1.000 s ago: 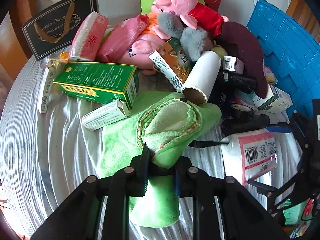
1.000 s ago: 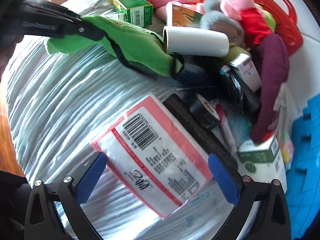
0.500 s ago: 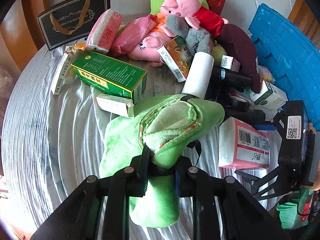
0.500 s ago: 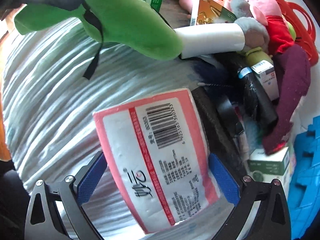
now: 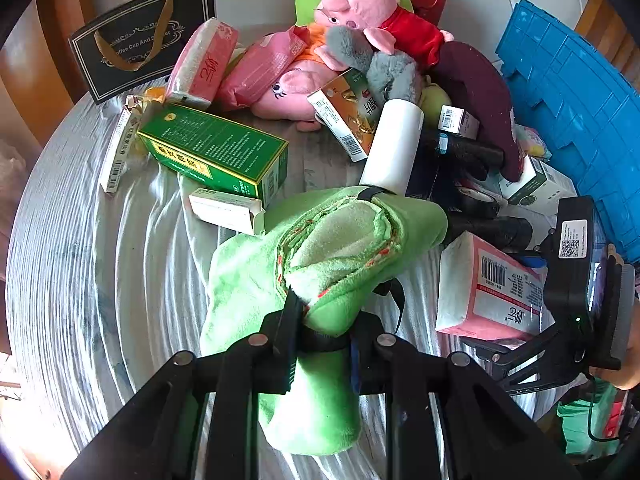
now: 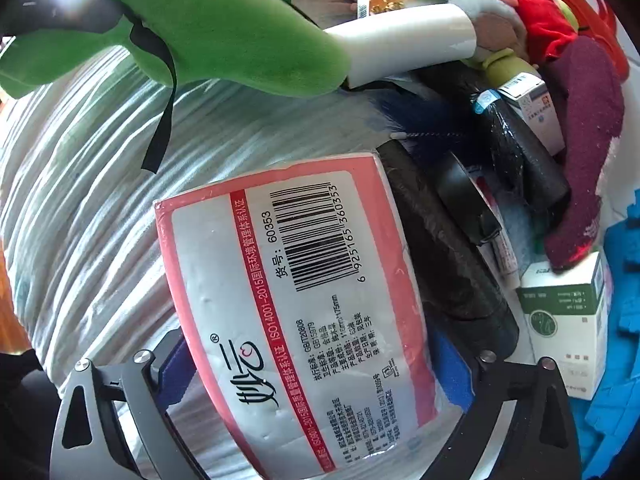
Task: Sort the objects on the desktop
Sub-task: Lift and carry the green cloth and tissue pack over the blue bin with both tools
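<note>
My left gripper is shut on a green plush toy and holds it above the white tablecloth; the toy also shows in the right wrist view, with a black strap hanging from it. My right gripper is shut on a pink and white tissue pack, barcode side up, lifted off the cloth. The pack and right gripper also show in the left wrist view at the right.
A pile lies at the back: green box, small white box, white roll, pink pig plush, pink packs, maroon sock, black rolls. A blue crate stands right, a black gift bag back left.
My right gripper closed on the tissue pack and lifted it off the cloth, tilting it upright. My left gripper raised the green plush toy higher.
</note>
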{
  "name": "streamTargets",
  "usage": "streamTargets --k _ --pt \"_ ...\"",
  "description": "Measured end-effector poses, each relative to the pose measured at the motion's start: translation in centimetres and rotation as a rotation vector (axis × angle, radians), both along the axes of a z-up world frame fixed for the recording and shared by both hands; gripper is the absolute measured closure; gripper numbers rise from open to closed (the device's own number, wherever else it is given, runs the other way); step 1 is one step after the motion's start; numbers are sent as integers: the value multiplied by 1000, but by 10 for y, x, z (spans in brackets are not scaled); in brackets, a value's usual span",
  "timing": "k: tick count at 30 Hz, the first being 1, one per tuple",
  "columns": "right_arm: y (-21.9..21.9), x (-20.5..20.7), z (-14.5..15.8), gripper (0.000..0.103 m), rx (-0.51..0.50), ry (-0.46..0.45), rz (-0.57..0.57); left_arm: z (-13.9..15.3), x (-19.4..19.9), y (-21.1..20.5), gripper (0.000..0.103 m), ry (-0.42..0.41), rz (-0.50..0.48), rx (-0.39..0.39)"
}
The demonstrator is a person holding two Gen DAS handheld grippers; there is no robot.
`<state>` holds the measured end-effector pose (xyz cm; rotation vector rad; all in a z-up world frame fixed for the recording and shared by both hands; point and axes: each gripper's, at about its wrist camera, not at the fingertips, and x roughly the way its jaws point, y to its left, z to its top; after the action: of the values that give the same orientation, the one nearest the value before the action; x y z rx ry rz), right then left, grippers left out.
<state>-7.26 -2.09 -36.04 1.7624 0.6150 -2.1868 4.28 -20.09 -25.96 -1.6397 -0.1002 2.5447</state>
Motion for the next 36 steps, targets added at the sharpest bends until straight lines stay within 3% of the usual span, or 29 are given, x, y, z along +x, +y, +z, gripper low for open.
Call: streamTargets --k 9,22,23,26,28,31,36 --pt "7 -6 14 13 -89 -36 -90 7 0 -1 84 4 28 13" --pt "6 -17 68 13 -158 18 -188 57 1 10 84 92 32 25" --pt "13 1 69 13 -165 29 -194 61 1 12 84 99 30 22" --pt "39 8 86 13 -188 65 -199 73 0 17 84 117 32 15" --pt "10 33 95 13 -190 91 -199 82 0 21 84 132 36 9" --pt "44 15 105 13 -201 121 -209 94 -1 27 84 151 43 0" --pt "65 42 165 13 -225 173 -231 112 -1 41 84 171 55 -11"
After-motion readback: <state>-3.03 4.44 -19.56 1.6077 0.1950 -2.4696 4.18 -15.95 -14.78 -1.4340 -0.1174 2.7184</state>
